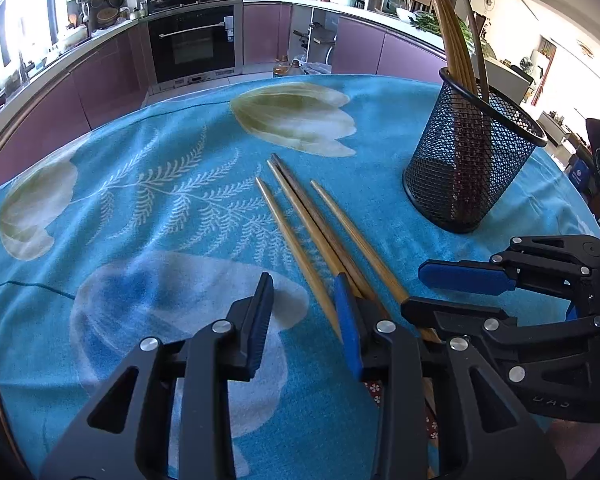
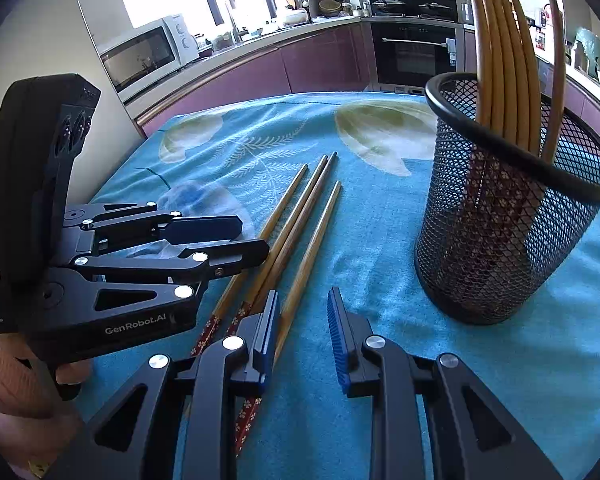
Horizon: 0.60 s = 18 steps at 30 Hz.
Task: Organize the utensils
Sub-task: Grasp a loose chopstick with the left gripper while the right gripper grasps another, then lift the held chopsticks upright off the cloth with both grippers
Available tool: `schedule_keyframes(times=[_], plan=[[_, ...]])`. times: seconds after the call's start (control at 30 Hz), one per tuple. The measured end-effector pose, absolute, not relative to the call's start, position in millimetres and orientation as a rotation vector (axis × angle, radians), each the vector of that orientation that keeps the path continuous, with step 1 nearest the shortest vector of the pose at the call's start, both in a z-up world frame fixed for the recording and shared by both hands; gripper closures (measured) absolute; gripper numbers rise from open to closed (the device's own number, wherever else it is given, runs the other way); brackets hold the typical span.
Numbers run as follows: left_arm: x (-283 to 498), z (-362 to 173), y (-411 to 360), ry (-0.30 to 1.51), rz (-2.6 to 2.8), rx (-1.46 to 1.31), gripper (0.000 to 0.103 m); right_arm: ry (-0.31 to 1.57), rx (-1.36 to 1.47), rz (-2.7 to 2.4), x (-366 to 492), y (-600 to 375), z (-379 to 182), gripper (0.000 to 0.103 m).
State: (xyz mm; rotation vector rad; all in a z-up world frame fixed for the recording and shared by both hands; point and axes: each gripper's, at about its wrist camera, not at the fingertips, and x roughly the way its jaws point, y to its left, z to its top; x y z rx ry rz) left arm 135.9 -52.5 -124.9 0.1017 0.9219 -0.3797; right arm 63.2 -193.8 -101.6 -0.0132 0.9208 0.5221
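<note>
Four chopsticks (image 2: 300,236) run near-to-far between your grippers; both sit part-open, empty; right gripper (image 2: 302,336) is nearest the rightmost stick.

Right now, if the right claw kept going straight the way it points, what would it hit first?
Probably the blue tablecloth, just right of the loose chopsticks and short of the mesh cup. Depth is hard to judge.

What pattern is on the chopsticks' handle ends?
Dark red with small white flowers, clearest in the right wrist view.
</note>
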Motion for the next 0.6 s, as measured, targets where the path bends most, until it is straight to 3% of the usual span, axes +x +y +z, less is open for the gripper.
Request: schedule_keyframes(times=[0.2, 0.33, 0.6], plan=[[145, -126, -55, 0.927, -0.377, 0.107, 0.078, 0.916, -0.033, 0.51, 77, -184, -105, 0.082], [148, -126, -56, 0.931, -0.363, 0.087, 0.088, 0.917, -0.01, 0.5, 81, -186, -106, 0.092], [143, -125, -47, 0.93, -0.339, 0.01, 0.095, 0.924, 0.106, 0.496, 78, -206, -107, 0.097]])
